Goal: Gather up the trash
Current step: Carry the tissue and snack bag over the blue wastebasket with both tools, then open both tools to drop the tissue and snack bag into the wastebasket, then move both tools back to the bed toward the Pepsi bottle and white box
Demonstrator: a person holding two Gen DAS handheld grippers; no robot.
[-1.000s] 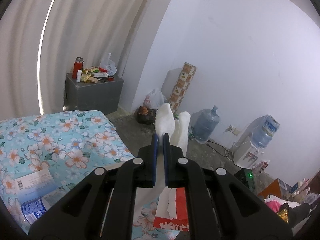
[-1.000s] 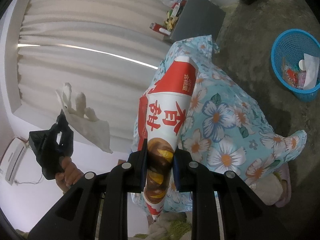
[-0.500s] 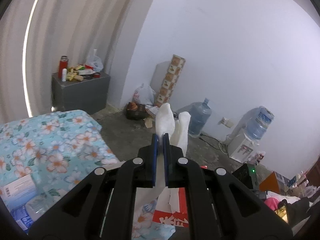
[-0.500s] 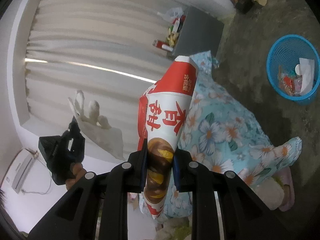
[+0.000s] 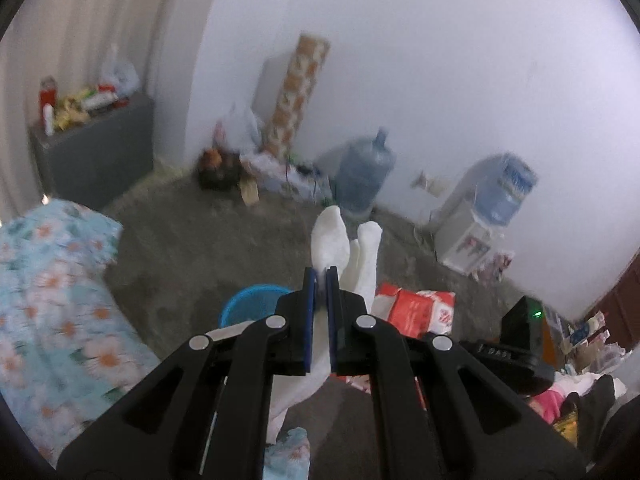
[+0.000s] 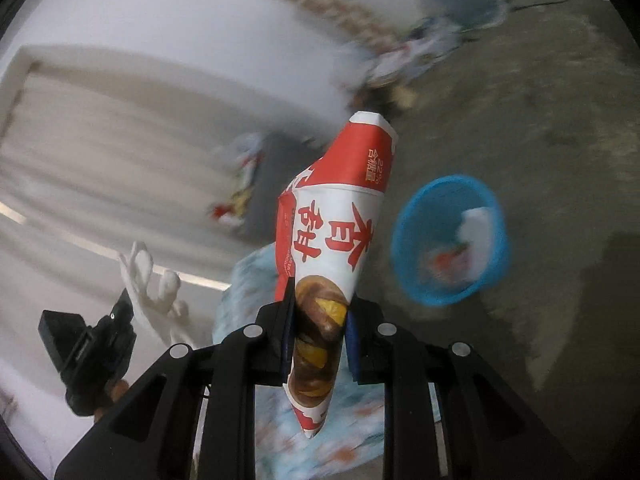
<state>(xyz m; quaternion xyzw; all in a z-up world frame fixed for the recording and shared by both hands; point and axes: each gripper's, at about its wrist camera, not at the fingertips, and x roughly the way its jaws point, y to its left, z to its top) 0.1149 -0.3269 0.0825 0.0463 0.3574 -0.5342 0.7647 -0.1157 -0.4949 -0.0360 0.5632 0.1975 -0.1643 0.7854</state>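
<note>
My left gripper is shut on a white crumpled tissue that sticks up past its tips; it also shows at the left of the right wrist view with the tissue. My right gripper is shut on a red and white snack bag, held upright in the air. The blue trash basket stands on the floor to the right of the bag, with trash inside. In the left wrist view its rim shows just left of my fingers, and the snack bag to the right.
The bed with the floral sheet is at the left. A grey cabinet with clutter stands by the curtain. Water jugs, a dispenser, a patterned roll and bags line the far wall. The floor is grey concrete.
Both grippers have swung away from the bed toward the floor and the blue basket, which is now nearer and larger. Each still holds its item.
</note>
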